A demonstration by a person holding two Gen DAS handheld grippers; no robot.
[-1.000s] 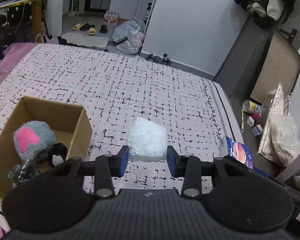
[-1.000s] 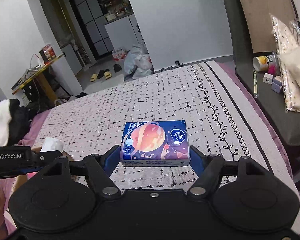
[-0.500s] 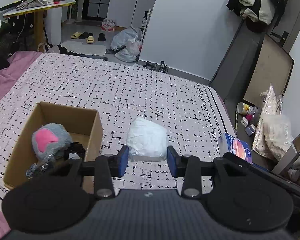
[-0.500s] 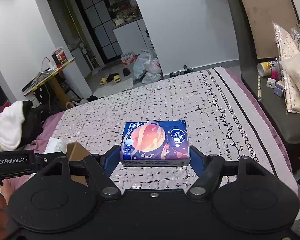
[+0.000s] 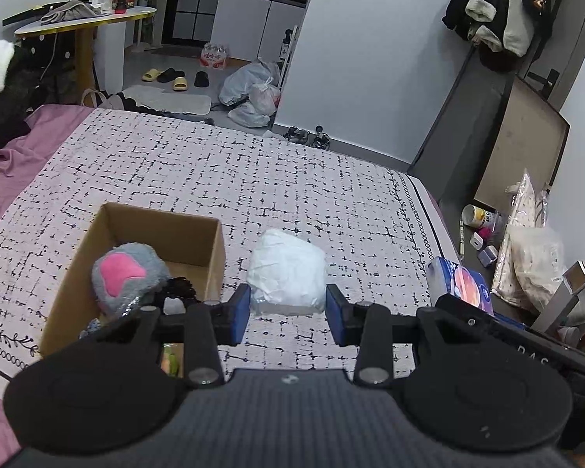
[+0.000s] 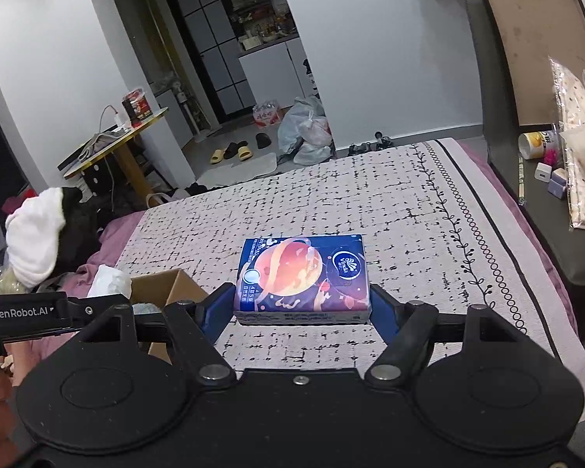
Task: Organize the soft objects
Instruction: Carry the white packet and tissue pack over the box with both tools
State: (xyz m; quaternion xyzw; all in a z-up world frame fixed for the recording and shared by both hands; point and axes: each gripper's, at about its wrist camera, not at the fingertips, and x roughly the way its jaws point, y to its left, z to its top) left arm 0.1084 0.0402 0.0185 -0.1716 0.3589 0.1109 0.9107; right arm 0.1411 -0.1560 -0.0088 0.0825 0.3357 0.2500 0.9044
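My left gripper (image 5: 288, 315) is shut on a white crinkled soft pack (image 5: 288, 276) and holds it above the patterned bedspread (image 5: 253, 179). My right gripper (image 6: 302, 308) is shut on a blue tissue pack with an orange planet print (image 6: 302, 277), also held above the bed. The tissue pack also shows at the right in the left wrist view (image 5: 460, 280). A brown cardboard box (image 5: 199, 230) lies on the bed at the left, holding a grey and pink plush toy (image 5: 126, 277) and dark items. The box corner shows in the right wrist view (image 6: 167, 284).
A dark bedside ledge (image 6: 542, 210) on the right carries small bottles and plastic bags (image 5: 534, 257). Purple bedding and a pile of clothes (image 6: 39, 234) lie at the left. Beyond the bed's far edge are floor bags (image 5: 253, 93), slippers and a yellow table (image 5: 85, 23).
Both grippers have risen and drawn back with their packs still held. More of the room, the box and the bed shows below them. The jaws have not changed.
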